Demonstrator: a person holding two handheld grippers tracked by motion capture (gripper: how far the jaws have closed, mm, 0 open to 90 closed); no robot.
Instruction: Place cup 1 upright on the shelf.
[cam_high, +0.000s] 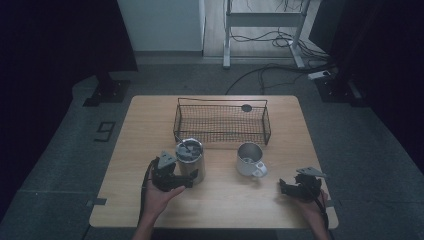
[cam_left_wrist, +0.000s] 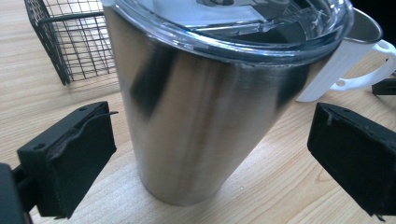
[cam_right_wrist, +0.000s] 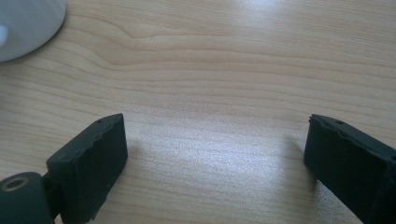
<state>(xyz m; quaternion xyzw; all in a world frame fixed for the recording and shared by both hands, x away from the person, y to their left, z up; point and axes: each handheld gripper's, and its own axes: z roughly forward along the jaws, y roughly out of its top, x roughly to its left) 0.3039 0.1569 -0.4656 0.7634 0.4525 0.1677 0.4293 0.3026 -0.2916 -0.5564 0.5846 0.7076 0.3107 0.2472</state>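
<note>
A steel tumbler (cam_high: 190, 160) with a clear lid stands upright on the wooden table (cam_high: 130, 150), left of centre. My left gripper (cam_high: 187, 180) sits just in front of it, open. In the left gripper view the tumbler (cam_left_wrist: 201, 121) stands between the two black pads (cam_left_wrist: 70, 163), with a gap on each side. A white mug (cam_high: 250, 160) with a steel inside stands right of centre, its handle (cam_left_wrist: 359, 74) towards me. My right gripper (cam_high: 284, 187) rests low at the table's front right, open, with bare wood between its pads (cam_right_wrist: 93, 158). The mug's base (cam_right_wrist: 25, 25) shows at that view's top left.
A black wire basket (cam_high: 222, 122) stands at the back middle of the table, just behind the tumbler and mug. A dark round spot (cam_high: 246, 107) lies on the table behind it. Cables and a desk frame (cam_high: 265, 30) are on the floor beyond.
</note>
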